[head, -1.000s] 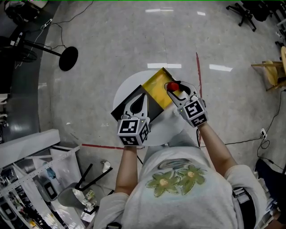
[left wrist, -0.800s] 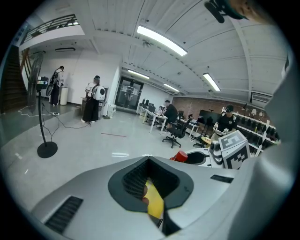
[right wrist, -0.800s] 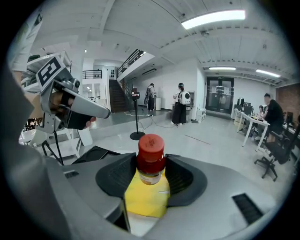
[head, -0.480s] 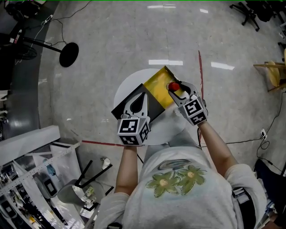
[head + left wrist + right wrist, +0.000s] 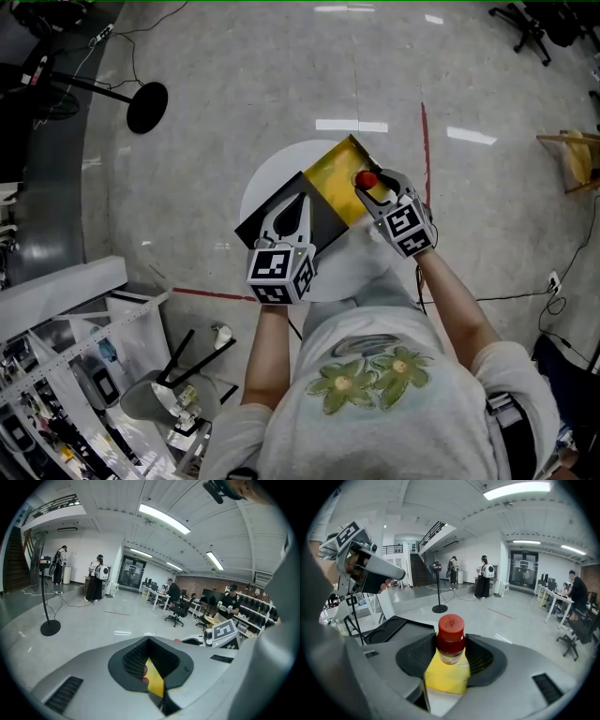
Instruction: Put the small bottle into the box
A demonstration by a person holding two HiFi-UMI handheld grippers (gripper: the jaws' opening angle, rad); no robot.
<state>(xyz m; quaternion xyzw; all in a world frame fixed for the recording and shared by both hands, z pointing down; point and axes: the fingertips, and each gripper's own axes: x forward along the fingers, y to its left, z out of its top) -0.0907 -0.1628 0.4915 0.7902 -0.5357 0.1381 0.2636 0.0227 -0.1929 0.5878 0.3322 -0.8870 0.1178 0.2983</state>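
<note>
**Bottle going down into the box**

The right gripper (image 5: 451, 658) has sunk a little, bringing the bottle (image 5: 450, 637) closer over the yellow half of the box (image 5: 330, 167), near the far right edge of the table (image 5: 270, 184). This is the placing step. Next, I judge, it must go lower until the bottle is inside, then let go. Its jaws stand wide, clamped on the bottle below the red cap. The left gripper (image 5: 151, 676) pinches the box's yellow wall.

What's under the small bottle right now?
The yellow box shows below the small bottle, gripped in the right tongs. The tongs' body covers the rest of the box.
</note>
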